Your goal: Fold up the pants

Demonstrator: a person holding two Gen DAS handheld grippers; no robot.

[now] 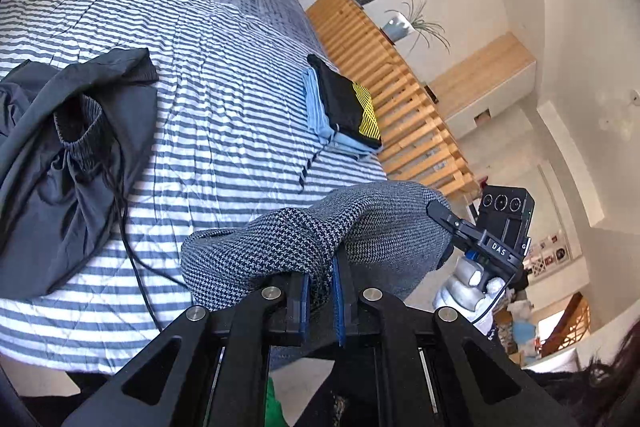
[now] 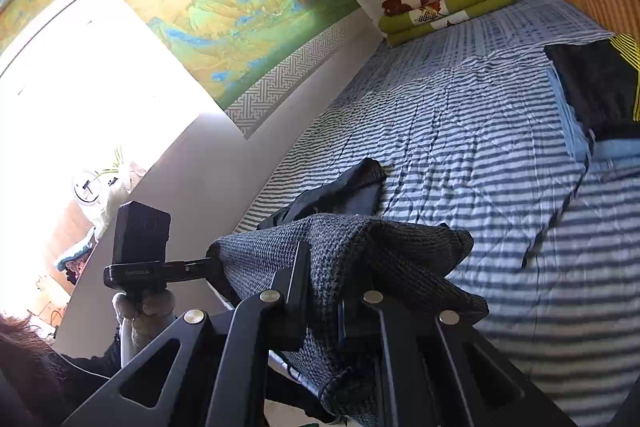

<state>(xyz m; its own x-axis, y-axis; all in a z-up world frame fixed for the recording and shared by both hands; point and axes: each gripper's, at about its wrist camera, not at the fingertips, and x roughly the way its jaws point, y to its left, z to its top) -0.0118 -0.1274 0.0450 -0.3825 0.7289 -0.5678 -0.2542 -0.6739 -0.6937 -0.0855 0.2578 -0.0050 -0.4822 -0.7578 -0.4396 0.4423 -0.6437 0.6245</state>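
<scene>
1. My left gripper (image 1: pixel 320 291) is clamped on a bunched fold of the houndstooth pants (image 1: pixel 320 239), blue pads pressing the cloth from both sides.
2. My right gripper (image 2: pixel 324 307) is pinched shut on the other end of the same pants, which drape over its jaws.
3. The pants hang between both grippers, held up above the near edge of the striped bed (image 1: pixel 224 99).
4. A dark grey garment (image 1: pixel 68 131) lies crumpled on the bed, apart from a folded clothes stack (image 1: pixel 344 107) near the far edge.
5. Folded blankets (image 2: pixel 444 3) sit by the wall.
</scene>
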